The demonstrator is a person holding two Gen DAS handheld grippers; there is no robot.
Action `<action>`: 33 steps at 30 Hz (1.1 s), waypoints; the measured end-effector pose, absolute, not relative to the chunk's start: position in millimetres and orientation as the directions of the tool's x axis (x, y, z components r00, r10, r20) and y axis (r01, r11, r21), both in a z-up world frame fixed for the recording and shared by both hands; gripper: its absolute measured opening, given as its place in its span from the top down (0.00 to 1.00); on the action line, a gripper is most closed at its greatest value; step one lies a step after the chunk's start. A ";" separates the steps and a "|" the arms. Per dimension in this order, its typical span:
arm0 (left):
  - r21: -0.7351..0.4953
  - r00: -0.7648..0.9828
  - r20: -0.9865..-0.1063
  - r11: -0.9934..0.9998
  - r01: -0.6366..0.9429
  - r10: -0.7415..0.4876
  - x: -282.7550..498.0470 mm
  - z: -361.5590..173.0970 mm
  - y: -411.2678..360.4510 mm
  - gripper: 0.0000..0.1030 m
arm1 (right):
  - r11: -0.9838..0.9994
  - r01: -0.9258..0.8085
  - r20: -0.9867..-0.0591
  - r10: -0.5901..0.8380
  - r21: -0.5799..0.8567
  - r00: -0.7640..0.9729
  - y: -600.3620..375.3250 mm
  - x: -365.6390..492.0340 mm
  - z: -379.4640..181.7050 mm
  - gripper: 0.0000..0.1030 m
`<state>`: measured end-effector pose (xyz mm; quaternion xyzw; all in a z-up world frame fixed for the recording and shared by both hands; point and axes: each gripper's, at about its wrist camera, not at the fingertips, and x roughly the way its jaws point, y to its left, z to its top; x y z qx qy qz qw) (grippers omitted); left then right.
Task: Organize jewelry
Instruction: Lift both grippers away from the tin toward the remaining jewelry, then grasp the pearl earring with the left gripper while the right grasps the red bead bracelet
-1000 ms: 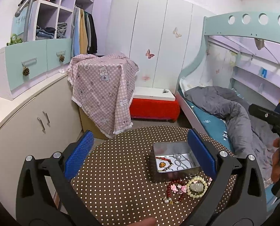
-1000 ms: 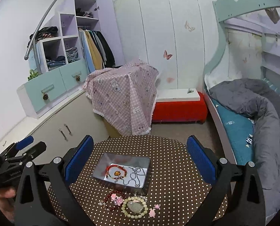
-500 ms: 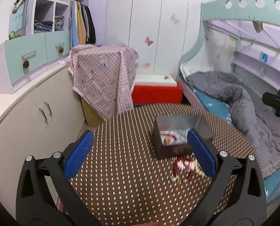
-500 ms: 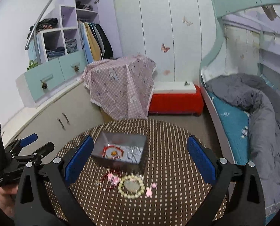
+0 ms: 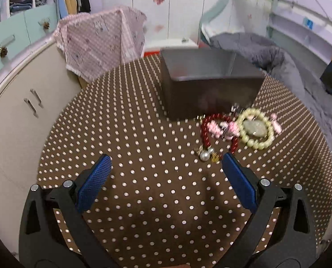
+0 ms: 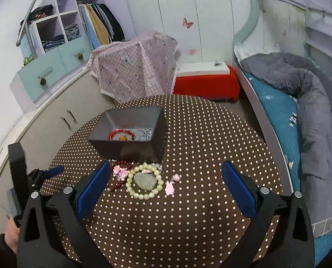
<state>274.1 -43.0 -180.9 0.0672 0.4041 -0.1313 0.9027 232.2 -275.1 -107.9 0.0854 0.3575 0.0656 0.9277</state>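
Bedroom furniture is crowding round a small round table under a brown cloth with white polka dots (image 6: 188, 223): pale cupboards to the left, a bunk bed with a grey duvet (image 6: 311, 111) to the right, a pink checked cover draped over something at the far side. On the cloth a dark grey rectangular metal tin (image 6: 130, 134) is sitting toward the far left, already holding a red cord bracelet (image 6: 121, 132) and some silvery chain. Just in front of its near wall the loose pieces are lying in a tangle: a pale green beaded bracelet (image 6: 144, 182) ringing a greenish stone pendant (image 6: 144, 181), a dark red beaded bracelet (image 5: 218, 131) touching it on the left, pink flower-shaped charms (image 6: 170, 185), and a pearl earring with gold bits (image 5: 207, 155) nearest the left gripper.

The left gripper (image 5: 166, 174) is hovering low over the cloth with its blue-padded jaws spread wide and nothing between them, its right pad nearly at the earring. The right gripper (image 6: 166, 183) is hanging just near of the pile, jaws likewise wide and empty.

These pieces look light and limp; the strung beads will likely sag and roll, being smooth and round. Pinching across one strand of a bracelet, away from its neighbours, seems the surest hold. The earring is small and may slip.
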 end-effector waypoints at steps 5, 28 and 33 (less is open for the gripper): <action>0.034 0.615 -0.772 0.956 0.291 -0.159 284.2 -192.6 -49.6 0.06 | 0.974 -0.066 -0.672 0.197 0.216 0.714 -274.7 234.2 -118.4 0.07; -0.076 0.563 -0.768 0.915 0.395 -0.307 299.6 -195.1 -51.1 0.89 | 0.959 -0.178 -0.725 0.285 0.223 0.627 -232.6 237.6 -151.1 0.07; -0.081 0.579 -0.765 0.933 0.350 -0.284 293.7 -194.6 -32.3 0.89 | 0.929 -0.316 -0.731 0.352 0.194 0.585 -195.5 250.8 -158.6 0.20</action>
